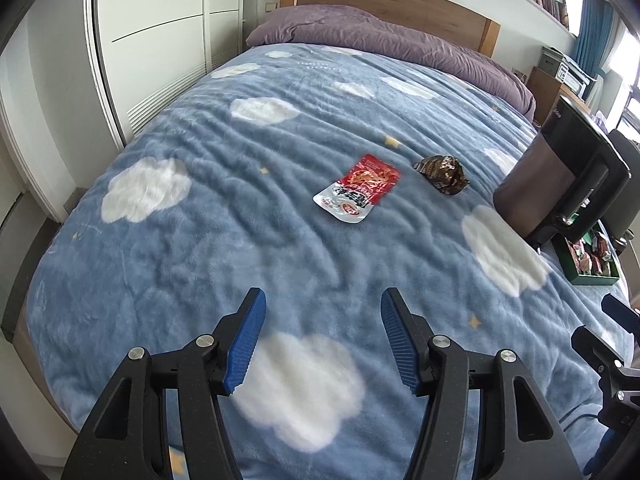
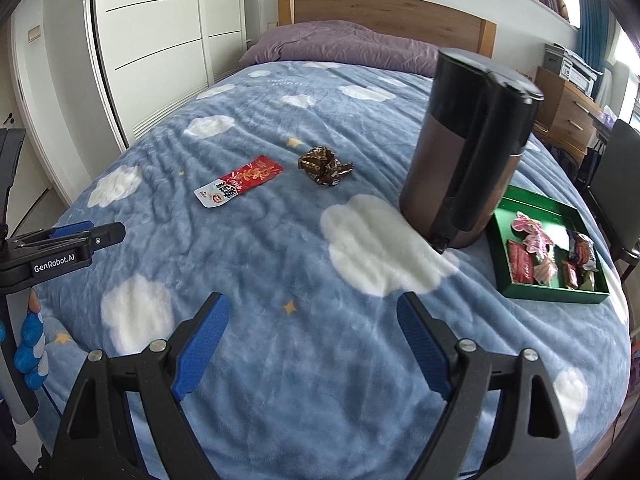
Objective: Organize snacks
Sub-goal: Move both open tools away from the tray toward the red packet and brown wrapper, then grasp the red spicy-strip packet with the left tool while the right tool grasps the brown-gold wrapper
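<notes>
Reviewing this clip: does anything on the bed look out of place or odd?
Two snacks lie loose on the blanket, away from the green tray holding the rest: a red packet and a crumpled brown wrapper. A tall dark canister stands upright on the soft bedding beside the tray.

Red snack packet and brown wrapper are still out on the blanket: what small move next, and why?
Probably ease the left gripper forward to the red snack packet: its fingers are open and empty, the packet lies flat ahead, apart from the brown wrapper. The green tray already holds other snacks.
</notes>
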`<state>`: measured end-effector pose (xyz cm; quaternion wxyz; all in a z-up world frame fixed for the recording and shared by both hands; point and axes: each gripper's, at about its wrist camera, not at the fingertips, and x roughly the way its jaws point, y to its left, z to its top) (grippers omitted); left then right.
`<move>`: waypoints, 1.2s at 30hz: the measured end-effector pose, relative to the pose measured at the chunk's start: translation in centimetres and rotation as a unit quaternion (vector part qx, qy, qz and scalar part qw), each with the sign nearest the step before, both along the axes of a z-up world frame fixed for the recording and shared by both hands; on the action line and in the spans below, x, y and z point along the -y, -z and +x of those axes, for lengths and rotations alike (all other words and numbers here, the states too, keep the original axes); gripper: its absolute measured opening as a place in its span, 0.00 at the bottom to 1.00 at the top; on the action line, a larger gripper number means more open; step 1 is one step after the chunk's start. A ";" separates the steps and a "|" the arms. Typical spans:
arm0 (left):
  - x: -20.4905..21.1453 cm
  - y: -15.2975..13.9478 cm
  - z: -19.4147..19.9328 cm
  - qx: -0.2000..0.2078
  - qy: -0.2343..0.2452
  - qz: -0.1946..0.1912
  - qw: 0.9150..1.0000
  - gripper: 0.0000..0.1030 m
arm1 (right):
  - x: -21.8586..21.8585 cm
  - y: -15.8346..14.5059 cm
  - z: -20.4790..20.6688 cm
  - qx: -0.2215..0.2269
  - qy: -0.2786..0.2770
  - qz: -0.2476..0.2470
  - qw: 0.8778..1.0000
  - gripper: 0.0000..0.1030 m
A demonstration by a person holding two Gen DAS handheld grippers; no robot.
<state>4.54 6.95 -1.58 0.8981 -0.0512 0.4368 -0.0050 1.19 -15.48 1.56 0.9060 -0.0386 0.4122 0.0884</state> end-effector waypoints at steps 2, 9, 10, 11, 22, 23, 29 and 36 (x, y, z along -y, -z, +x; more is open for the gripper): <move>-0.3 0.4 0.6 -0.004 -0.001 0.001 1.000 0.52 | -0.5 0.4 0.9 -0.004 -0.005 0.002 1.000 1.00; -0.7 1.4 2.9 -0.015 0.008 0.007 1.000 0.52 | -1.9 1.7 3.6 -0.015 -0.020 0.007 1.000 1.00; -0.6 1.5 3.3 -0.016 0.011 0.007 1.000 0.52 | -2.0 1.8 3.9 -0.016 -0.021 0.007 1.000 1.00; -0.5 1.6 3.6 -0.016 0.015 0.007 1.000 0.52 | -2.1 1.9 4.3 -0.018 -0.022 0.008 1.000 1.00; 1.6 1.5 9.1 0.007 0.068 0.009 0.998 0.55 | -2.6 2.7 10.0 -0.016 -0.028 0.013 0.999 1.00; 1.9 1.7 9.9 0.009 0.077 0.012 0.997 0.61 | -2.7 2.7 10.7 -0.015 -0.028 0.014 0.999 1.00; 3.3 3.6 14.1 0.003 0.118 0.027 0.993 0.63 | -3.1 3.5 15.6 -0.009 -0.025 0.019 0.999 1.00; 4.7 7.0 18.1 -0.015 0.140 0.054 0.989 0.63 | -3.2 6.2 21.4 -0.010 -0.010 0.019 1.000 1.00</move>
